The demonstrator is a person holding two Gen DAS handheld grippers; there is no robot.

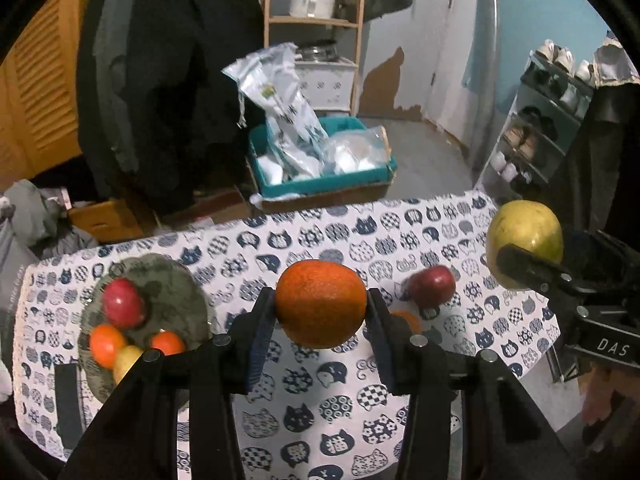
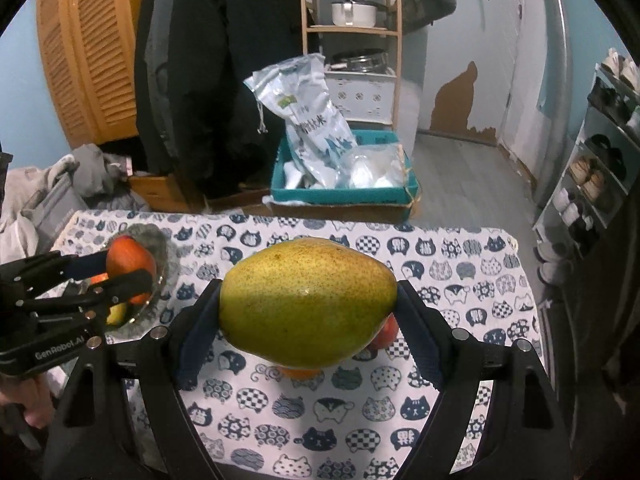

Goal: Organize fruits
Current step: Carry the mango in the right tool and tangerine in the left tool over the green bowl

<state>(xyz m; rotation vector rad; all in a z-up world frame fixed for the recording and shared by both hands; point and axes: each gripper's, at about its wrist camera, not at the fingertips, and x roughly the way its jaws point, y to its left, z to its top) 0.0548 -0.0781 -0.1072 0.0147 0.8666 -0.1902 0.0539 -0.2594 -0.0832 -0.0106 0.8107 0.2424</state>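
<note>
Fruit is gripped in both tools above the cat-print tablecloth (image 1: 320, 400). The left gripper (image 1: 321, 308) clamps an orange (image 1: 320, 304); the right gripper (image 2: 308, 308) clamps a yellow-green pear (image 2: 308, 304). At far left, a glass plate (image 1: 176, 280) carries a red apple (image 1: 124, 302), two oranges and something yellow, probably a pear. Right of centre, another red apple (image 1: 432, 286) and a partly hidden orange fruit (image 1: 408, 320) lie on the cloth.

Orange (image 1: 321, 303) and pear (image 2: 308, 305) held aloft; red apple (image 1: 432, 286) on cloth (others on plate (image 1: 176, 280)).
</note>
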